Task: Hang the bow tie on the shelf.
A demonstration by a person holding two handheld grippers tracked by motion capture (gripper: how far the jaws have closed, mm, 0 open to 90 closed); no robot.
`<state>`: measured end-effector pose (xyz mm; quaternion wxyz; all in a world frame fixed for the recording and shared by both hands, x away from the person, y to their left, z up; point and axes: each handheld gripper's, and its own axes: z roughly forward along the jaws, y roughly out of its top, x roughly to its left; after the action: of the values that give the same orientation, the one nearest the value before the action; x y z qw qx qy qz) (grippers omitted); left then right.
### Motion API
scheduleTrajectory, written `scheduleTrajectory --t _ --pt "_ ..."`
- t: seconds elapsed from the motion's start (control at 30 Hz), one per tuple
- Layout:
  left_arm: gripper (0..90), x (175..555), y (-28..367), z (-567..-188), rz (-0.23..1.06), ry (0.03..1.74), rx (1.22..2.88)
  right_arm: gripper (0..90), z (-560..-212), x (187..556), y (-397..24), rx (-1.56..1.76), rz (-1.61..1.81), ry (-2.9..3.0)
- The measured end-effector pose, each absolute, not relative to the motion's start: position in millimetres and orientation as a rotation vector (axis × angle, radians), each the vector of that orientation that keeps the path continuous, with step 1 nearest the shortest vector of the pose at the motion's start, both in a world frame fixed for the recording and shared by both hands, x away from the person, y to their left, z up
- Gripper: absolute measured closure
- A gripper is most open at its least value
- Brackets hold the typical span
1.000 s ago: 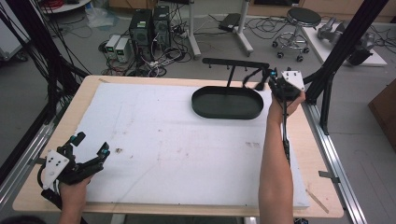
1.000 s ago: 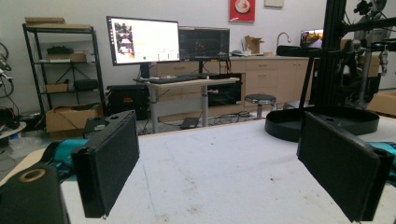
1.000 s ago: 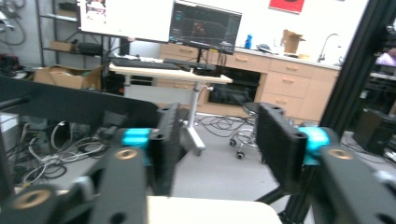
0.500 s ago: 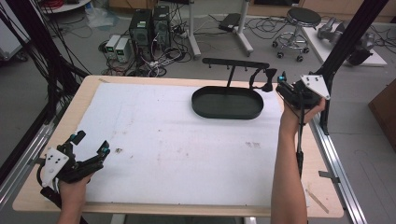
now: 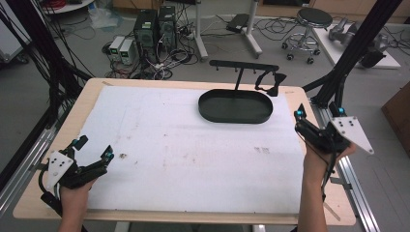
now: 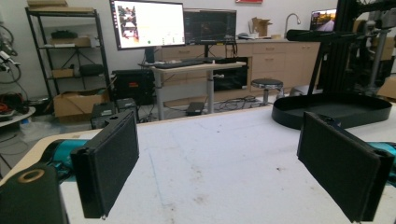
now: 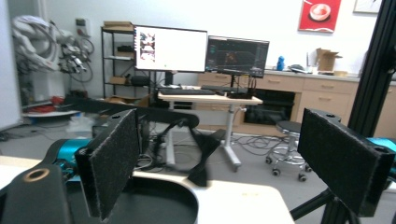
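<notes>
A: High view. Black oval tray (image 5: 236, 106) at the table's (image 5: 159, 82) far right, a black stand (image 5: 244, 70) behind it with a black clip (image 5: 270, 82) hanging from its bar. Right gripper (image 5: 316, 121) off the table's right edge, near the tray but apart; jaws just opening, now wide, nothing between. Left gripper (image 5: 92, 154) at the near left corner, wide open, empty, well apart from the tray.

B: Left gripper view?

A: 2 pads spread over bare white board; tray (image 6: 331, 109) far right.

B: Right gripper view?

A: Pads wide, empty; tray rim (image 7: 159, 200) below, clip (image 7: 203, 156) hanging above it. No writing legible; the 2 monitors are too blurred.
</notes>
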<state>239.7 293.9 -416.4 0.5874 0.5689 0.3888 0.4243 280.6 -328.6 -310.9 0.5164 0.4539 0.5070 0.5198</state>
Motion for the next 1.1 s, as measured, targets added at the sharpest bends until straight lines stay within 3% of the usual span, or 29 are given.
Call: scheduleTrajectory --t 0.43,1.1 --pt "13.2 240.7 291.4 -420.9 0.992 0.891 1.373 11.5 -366.3 223.5 -339.4 1.150 1.346 1.297" --pt "13.2 239.9 286.8 -422.4 0.981 0.871 1.390 11.4 -393.9 225.4 -327.0 1.113 1.348 1.488"
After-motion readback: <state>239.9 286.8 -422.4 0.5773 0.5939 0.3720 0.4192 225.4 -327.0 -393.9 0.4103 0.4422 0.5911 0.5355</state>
